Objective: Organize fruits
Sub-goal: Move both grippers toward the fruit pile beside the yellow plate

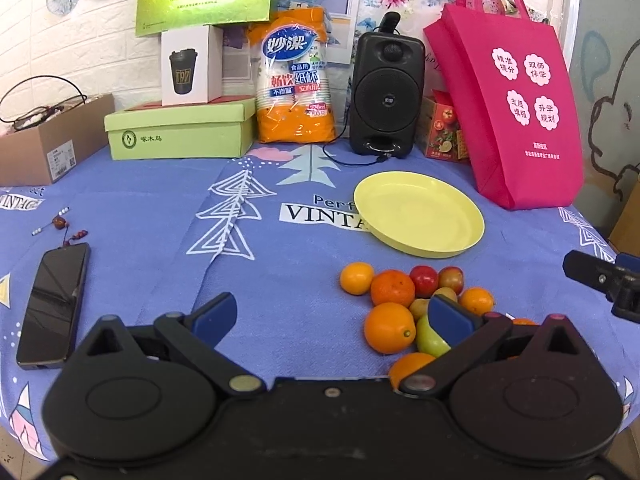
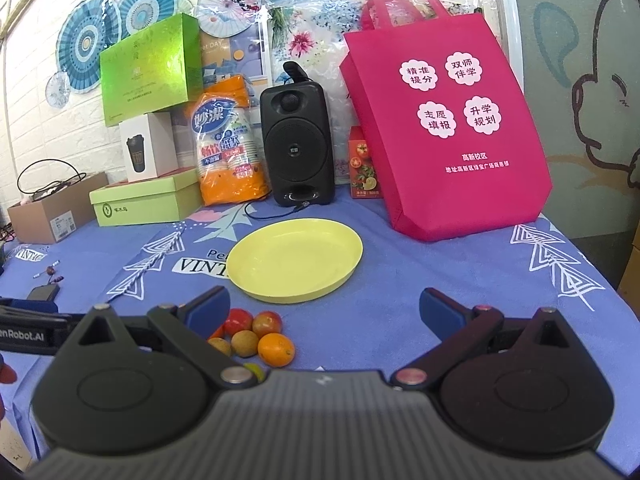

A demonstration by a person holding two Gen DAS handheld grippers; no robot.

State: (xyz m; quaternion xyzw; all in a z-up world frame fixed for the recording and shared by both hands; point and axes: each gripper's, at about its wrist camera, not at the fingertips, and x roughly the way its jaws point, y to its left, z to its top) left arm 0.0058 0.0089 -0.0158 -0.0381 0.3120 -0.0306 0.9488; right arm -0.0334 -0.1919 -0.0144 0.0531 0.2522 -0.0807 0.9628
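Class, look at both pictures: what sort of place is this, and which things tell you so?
Probably a table in a home or office corner dressed up for recording, not a kitchen. A printed blue tablecloth covers it, paper fans decorate the white brick wall, and stacked boxes, a black speaker and a pink tote bag line the back.

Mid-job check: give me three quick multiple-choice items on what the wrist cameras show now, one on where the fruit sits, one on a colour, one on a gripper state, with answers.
1. Where does the fruit pile lie?
A. On the tablecloth, nearer the cameras than the plate
B. On the plate
C. Inside the pink bag

2. What colour is the plate?
A. Red
B. Pale yellow
C. Black

3. How does the left gripper stand?
A. Shut on an orange
B. Shut on the phone
C. Open, holding nothing

Answers: 1 A, the fruit rests on the blue cloth and the plate is bare. 2 B, pale yellow in both views. 3 C, its fingers are spread wide with only cloth between them.
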